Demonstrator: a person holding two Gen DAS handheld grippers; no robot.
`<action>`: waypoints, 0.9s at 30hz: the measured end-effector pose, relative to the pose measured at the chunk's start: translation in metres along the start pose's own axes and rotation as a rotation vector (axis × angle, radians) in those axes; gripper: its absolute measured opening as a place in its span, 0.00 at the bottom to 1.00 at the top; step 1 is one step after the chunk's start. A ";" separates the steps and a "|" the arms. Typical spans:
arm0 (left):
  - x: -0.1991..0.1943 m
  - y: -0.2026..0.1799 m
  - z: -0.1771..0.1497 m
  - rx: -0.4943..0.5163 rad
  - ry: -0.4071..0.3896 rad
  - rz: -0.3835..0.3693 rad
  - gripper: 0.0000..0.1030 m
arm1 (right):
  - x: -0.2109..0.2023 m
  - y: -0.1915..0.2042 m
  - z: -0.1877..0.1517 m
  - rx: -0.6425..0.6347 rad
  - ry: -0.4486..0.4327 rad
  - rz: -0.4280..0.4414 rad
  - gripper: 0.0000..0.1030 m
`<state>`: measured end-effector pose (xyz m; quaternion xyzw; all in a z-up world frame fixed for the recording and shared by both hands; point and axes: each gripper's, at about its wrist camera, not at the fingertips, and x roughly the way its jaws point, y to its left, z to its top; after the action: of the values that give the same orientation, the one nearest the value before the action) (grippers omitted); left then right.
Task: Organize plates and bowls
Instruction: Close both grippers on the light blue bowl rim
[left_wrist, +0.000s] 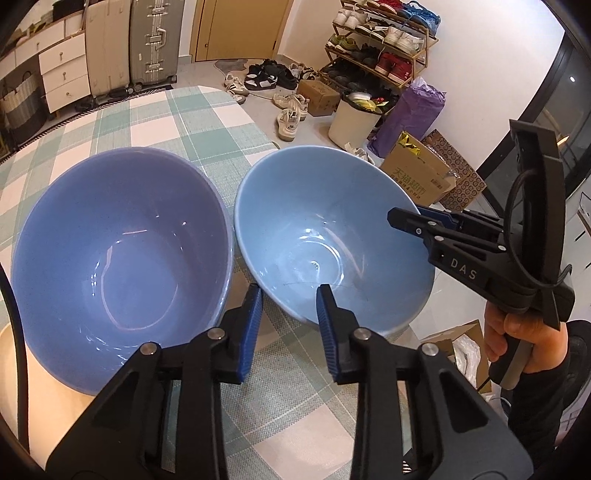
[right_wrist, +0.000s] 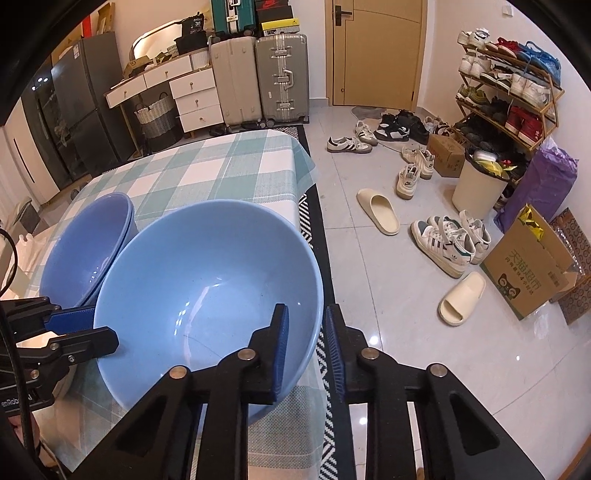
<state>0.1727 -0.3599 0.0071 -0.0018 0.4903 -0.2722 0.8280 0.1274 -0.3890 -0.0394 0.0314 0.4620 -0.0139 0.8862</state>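
- Table (right_wrist: 192, 177): covered with a green-and-white checked cloth; carries all the bowls.
- Light blue bowl (left_wrist: 325, 229): upright on the cloth near the table's right-hand edge, empty, glossy inside. Both grippers are at its rim, on opposite sides.
- Darker blue bowl (left_wrist: 118, 251): just beside the light blue bowl, on its left. The right wrist view shows a double rim here, so it seems to be two bowls nested; the rims of the neighbours look close to touching, though contact cannot be confirmed.
- Right gripper (right_wrist: 307, 354): fingers clenched on the light blue bowl's wall, one blue pad inside the bowl and the other outside, the rim between them. In the left wrist view it reaches the bowl's right rim, with a hand (left_wrist: 517, 339) wrapped around its handle.
- Left gripper (left_wrist: 290, 317): fingers astride the near rim of the light blue bowl, one outside between the two bowls, one over the inside. A gap shows around the rim in its own view; whether the pads press on it cannot be told.
- Floor: scattered shoes (right_wrist: 447, 240), a shoe rack (right_wrist: 509, 96), a cardboard box (right_wrist: 528, 273) and a white bin (right_wrist: 476, 184) to the right of the table.
- Far wall: suitcases (right_wrist: 258, 77), a white chest of drawers (right_wrist: 195, 99), a closed door (right_wrist: 376, 51).
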 end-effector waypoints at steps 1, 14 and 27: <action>0.001 0.001 0.000 0.004 -0.001 0.003 0.26 | 0.000 0.001 0.000 -0.006 -0.003 -0.007 0.19; -0.005 -0.001 -0.001 0.032 -0.026 -0.002 0.26 | -0.011 0.003 0.000 -0.012 -0.017 -0.027 0.19; -0.043 -0.005 0.001 0.057 -0.101 0.004 0.26 | -0.040 0.015 0.003 -0.024 -0.059 -0.035 0.19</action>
<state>0.1555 -0.3450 0.0441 0.0091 0.4398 -0.2838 0.8520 0.1074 -0.3741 -0.0043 0.0122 0.4364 -0.0246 0.8993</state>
